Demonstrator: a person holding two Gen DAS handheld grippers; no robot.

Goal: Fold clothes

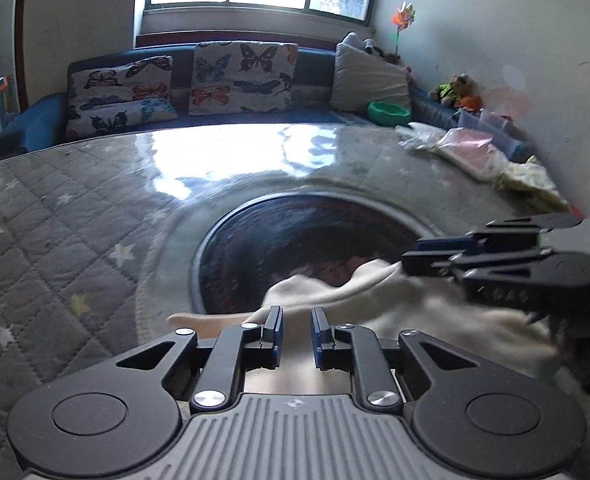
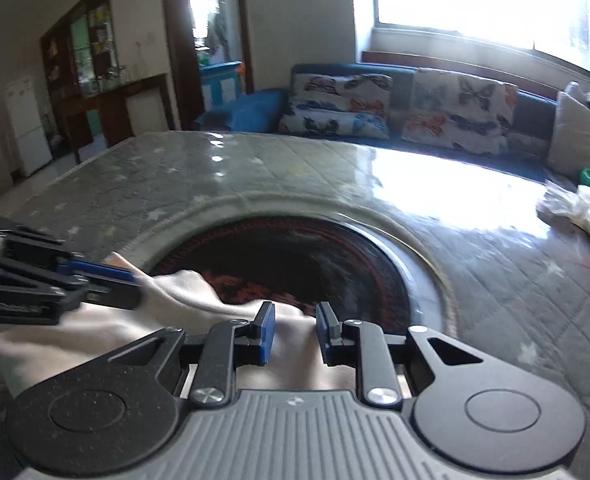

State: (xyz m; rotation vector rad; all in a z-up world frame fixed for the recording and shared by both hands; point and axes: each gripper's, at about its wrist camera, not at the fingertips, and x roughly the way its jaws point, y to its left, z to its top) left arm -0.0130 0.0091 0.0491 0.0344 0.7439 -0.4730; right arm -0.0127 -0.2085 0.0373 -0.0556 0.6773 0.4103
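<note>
Left wrist: left tool [image 1: 297, 314] clamped on cream garment [image 1: 435, 320], right tool [image 2: 295, 312] clamped too, grey quilted table [image 1: 55, 220].

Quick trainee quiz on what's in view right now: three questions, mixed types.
1. Multiple choice: what colour is the garment under the left tongs and right tongs? A red, B cream, C black.
2. True or false: the green bowl stands on the dark round inset.
3. Fill in: the sofa cushions are printed with ____.
Key: 1 B; 2 false; 3 butterflies.
</note>
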